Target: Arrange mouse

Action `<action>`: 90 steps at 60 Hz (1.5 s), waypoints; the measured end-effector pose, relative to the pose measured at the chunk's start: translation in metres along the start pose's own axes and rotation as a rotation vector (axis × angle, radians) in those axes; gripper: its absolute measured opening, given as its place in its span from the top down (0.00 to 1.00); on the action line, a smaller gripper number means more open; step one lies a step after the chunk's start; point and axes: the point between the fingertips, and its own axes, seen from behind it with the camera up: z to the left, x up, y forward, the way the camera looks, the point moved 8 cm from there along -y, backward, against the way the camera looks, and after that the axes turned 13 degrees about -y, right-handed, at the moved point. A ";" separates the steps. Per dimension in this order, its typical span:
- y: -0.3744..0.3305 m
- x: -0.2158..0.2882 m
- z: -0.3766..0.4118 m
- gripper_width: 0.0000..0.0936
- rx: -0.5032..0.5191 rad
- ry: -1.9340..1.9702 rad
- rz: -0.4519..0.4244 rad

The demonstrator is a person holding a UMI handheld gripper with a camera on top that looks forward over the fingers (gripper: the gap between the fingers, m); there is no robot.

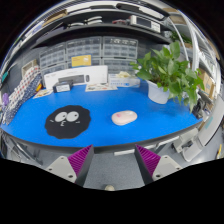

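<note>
Mouse [124, 117]: small, rounded, pale pinkish-beige, low domed shape, lying flat on the blue worktop [100, 105] a little in from its near edge, right of centre. No cable visible; buttons and wheel too small to make out. Just beside it to the left, apart and not touching, lies a black round-edged mouse mat [68, 121] with fuzzy outline and two white eye marks. Hand-held gripper [115, 160]: the two fingers stand spread wide with nothing between them, purple pads [80, 159] facing inward; both tips sit short of the worktop's near edge, well apart from the mouse, which lies beyond them. Toward the far right corner of the worktop stands a leafy green plant [172, 65] in a white pot [159, 91], its leaves spilling over the right edge. Along the far edge: a white box-like device [66, 79] with a yellow label above it, and flat white items beside it, detail unreadable. Left edge holds small objects, cut off and indistinct. Behind the worktop, grey shelving with drawers [100, 48]; contents cannot be made out.
</note>
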 end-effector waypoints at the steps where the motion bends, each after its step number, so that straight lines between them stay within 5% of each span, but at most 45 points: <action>1: 0.005 0.000 -0.004 0.12 -0.002 0.001 0.010; 25: 0.131 0.051 -0.047 0.14 0.100 0.020 0.093; 43: 0.186 0.094 -0.040 0.27 0.155 -0.050 0.108; 55: 0.194 0.100 -0.038 0.48 0.170 -0.063 0.095; 71: 0.192 0.100 -0.035 0.62 0.147 -0.043 0.076; 78: 0.189 0.111 -0.035 0.62 0.171 0.011 0.109; 90: 0.150 0.201 -0.044 0.62 0.083 0.009 -0.022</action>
